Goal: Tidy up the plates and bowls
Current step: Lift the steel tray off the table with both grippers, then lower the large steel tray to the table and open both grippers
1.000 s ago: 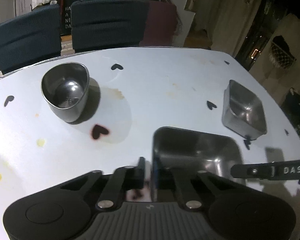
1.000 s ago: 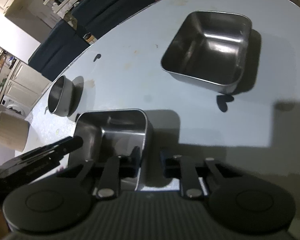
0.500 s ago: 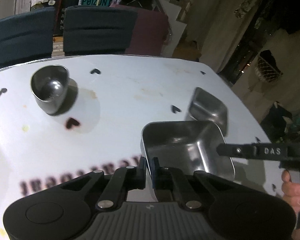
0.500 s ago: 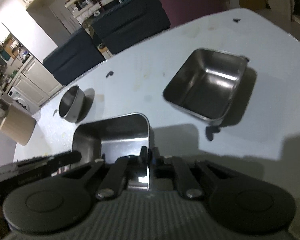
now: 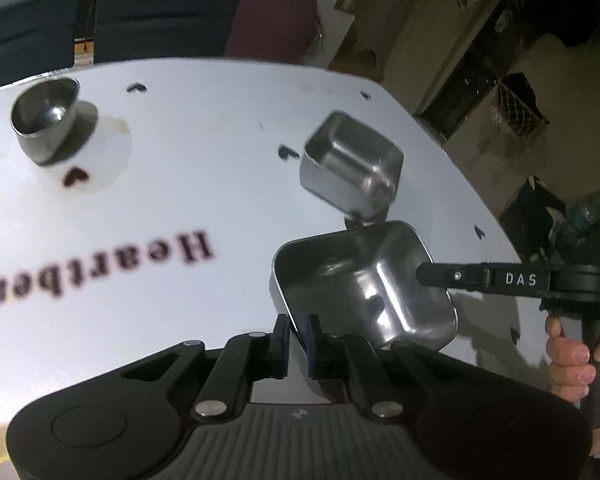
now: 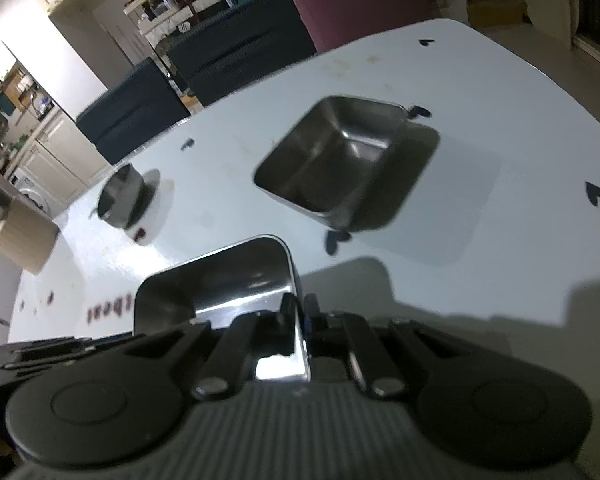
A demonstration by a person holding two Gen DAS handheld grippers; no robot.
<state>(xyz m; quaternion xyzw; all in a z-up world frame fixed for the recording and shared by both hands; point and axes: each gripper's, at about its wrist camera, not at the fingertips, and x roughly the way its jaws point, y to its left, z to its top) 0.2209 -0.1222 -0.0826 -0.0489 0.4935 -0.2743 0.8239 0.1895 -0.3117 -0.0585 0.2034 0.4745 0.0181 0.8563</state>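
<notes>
Both hand-held grippers were clamped on one square steel tray: the left hand-held gripper point(image 5: 297, 334) pinched its near wall, the right hand-held gripper point(image 6: 300, 314) its right rim, both angled downward. That held tray point(image 5: 364, 284) hung tilted over the tabletop point(image 5: 188, 172) near its right edge, just beside a second tray point(image 5: 350, 164). Wide bare surface lay to the left, reaching a round bowl point(image 5: 46, 118) near the far-left edge. A person's hand point(image 5: 572, 356) gripped the right handle.
</notes>
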